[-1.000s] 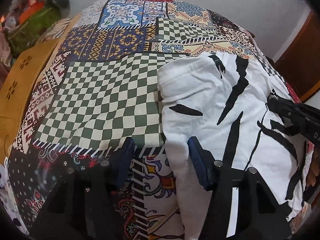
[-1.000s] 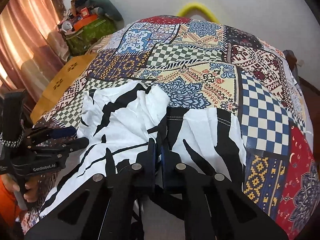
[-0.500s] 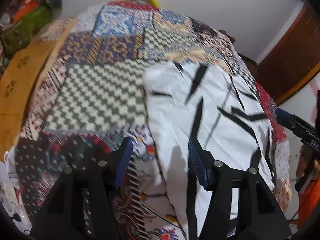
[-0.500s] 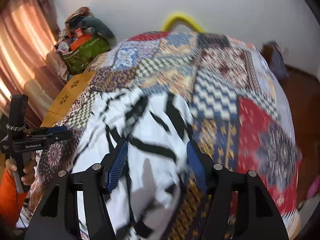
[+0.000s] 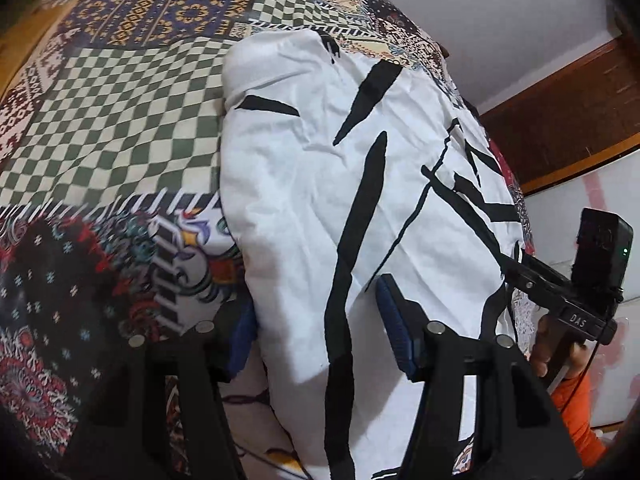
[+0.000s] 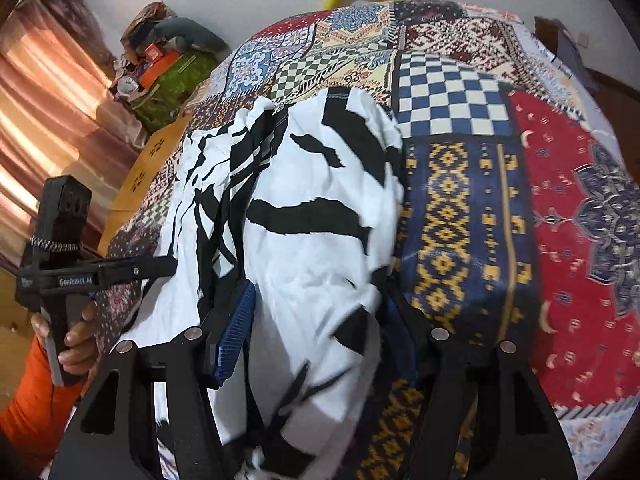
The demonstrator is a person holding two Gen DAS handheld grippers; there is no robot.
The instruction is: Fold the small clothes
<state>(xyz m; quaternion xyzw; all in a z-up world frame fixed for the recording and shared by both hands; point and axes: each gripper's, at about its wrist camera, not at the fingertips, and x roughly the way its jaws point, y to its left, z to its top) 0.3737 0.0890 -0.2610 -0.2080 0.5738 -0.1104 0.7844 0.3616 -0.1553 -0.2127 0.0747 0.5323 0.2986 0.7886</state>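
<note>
Currently we see the white garment with black streaks (image 5: 320, 184) spread on the patchwork bedcover (image 5: 112, 120), its near end lying between the fingers of both grippers. Our left gripper (image 5: 316, 328) has just been narrowing, with cloth between its blue pads but no visible pinch. Our right gripper (image 6: 316, 324) has just been widening; its fingers stand apart, straddling loose cloth without pressing it.
</note>
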